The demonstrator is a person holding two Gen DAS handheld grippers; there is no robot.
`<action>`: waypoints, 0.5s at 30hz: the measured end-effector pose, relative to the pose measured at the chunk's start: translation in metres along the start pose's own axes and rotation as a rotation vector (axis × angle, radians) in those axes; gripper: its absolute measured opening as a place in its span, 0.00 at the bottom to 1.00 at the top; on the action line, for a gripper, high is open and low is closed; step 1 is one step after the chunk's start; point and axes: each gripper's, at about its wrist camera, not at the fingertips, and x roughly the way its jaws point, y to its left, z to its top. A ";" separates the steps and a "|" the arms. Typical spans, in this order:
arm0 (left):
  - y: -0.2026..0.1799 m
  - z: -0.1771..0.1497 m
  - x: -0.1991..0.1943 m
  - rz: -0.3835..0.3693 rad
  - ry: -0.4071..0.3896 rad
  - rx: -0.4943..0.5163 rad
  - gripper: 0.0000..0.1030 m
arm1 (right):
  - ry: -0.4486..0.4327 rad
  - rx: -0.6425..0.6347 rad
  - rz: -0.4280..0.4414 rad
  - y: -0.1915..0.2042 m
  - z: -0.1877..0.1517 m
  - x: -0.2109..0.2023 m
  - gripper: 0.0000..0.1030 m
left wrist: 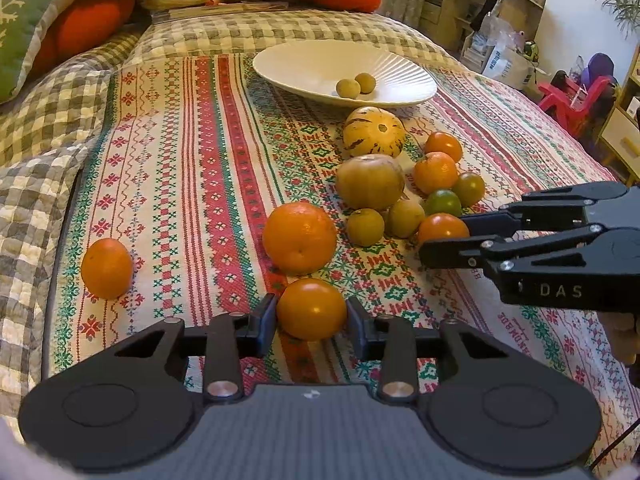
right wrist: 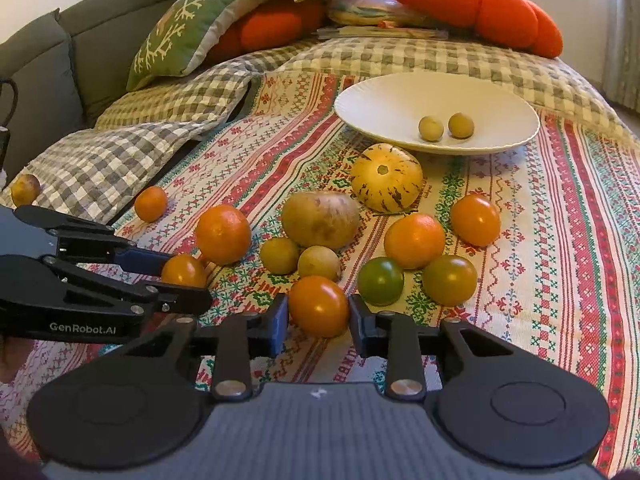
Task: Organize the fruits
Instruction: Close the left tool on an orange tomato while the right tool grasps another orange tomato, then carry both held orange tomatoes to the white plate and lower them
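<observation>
My left gripper point(left wrist: 311, 322) is shut on an orange tomato point(left wrist: 311, 309), low over the patterned cloth. My right gripper point(right wrist: 319, 322) is shut on another orange tomato point(right wrist: 319, 306). Each gripper shows in the other's view, the right gripper point(left wrist: 444, 236) at the right edge and the left gripper point(right wrist: 186, 280) at the left edge. A white ribbed plate point(left wrist: 312, 64) holds two small yellow-green fruits point(left wrist: 347, 88); it also shows in the right wrist view point(right wrist: 384, 100). Loose fruit lies between: a striped yellow melon point(right wrist: 387, 178), a brownish pepino point(right wrist: 320, 220), oranges point(left wrist: 299, 237), green tomatoes point(right wrist: 380, 281).
A lone orange point(left wrist: 106, 268) lies far left on the cloth. Orange plush cushions point(right wrist: 480, 4) and a green pillow point(right wrist: 180, 32) sit behind the plate. A small fruit point(right wrist: 25, 189) rests on the checked quilt point(right wrist: 120, 152). Shelves and red toys point(left wrist: 568, 100) stand at the right.
</observation>
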 end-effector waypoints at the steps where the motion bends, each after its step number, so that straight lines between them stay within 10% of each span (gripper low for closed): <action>1: 0.000 0.000 0.000 -0.004 0.000 0.000 0.19 | -0.001 0.003 0.002 -0.001 0.001 -0.001 0.28; 15: -0.014 0.014 -0.009 -0.074 -0.050 0.014 0.19 | -0.027 0.048 0.023 -0.011 0.014 -0.012 0.28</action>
